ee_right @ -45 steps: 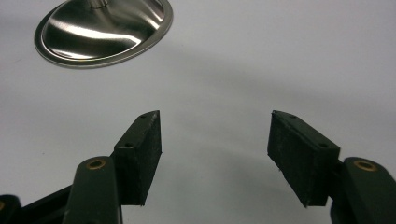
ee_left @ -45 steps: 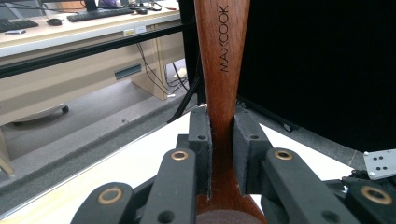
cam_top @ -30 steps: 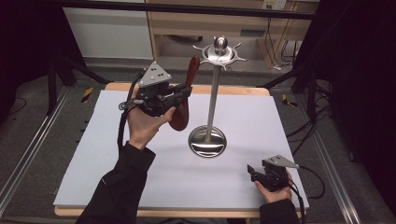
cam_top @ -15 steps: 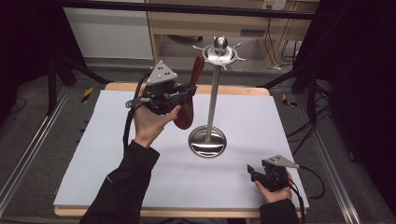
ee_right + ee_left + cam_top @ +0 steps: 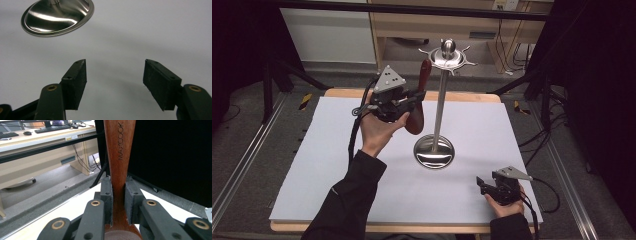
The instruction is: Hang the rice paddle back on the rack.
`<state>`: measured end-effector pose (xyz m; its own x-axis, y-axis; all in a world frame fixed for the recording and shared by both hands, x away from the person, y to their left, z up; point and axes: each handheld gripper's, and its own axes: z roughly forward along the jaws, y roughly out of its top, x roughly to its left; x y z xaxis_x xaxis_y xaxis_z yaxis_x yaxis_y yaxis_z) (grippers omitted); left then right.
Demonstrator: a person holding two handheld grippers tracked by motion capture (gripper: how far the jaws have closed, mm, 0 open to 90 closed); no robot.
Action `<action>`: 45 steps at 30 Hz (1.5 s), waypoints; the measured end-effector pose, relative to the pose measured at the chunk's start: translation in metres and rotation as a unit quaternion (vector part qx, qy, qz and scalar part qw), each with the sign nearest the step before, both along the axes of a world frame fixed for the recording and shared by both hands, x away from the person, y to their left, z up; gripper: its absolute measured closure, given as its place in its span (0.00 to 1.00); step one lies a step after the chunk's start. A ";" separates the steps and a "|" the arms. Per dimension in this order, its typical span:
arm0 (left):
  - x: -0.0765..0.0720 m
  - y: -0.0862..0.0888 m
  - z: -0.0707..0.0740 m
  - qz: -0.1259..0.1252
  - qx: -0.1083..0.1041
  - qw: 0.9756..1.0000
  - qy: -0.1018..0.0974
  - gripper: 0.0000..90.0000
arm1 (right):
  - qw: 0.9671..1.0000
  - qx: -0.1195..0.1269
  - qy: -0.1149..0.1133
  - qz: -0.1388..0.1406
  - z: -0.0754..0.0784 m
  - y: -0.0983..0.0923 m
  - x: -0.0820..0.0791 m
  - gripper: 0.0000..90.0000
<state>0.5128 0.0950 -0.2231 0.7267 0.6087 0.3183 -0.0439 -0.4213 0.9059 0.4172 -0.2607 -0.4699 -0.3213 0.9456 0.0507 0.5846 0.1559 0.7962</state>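
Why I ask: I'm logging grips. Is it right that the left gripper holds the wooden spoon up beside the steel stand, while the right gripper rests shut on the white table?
Not quite: the right gripper is open, its jaws apart with nothing between them, as the right gripper view shows. The left gripper does clamp the wooden spoon beside the steel stand, over the white table.

Steel stand (image 5: 440, 100) beside held spoon (image 5: 418, 107)

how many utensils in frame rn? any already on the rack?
1. A wooden spoon, clamped upright in the left gripper beside the steel rack. Nothing visibly hangs from the rack's hooks; its far side could hide one.
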 end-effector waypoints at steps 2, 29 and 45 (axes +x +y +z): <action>0.000 0.000 -0.001 0.002 0.000 1.000 -0.003 0.87 | 1.000 0.000 0.001 0.000 0.000 0.000 0.000 0.39; -0.008 0.004 -0.004 -0.003 -0.005 1.000 -0.017 0.76 | 1.000 0.002 0.005 0.002 -0.001 0.001 0.001 0.38; -0.045 0.041 -0.067 0.060 -0.102 0.989 0.094 0.53 | 1.000 0.001 0.005 -0.004 -0.002 -0.003 0.000 0.37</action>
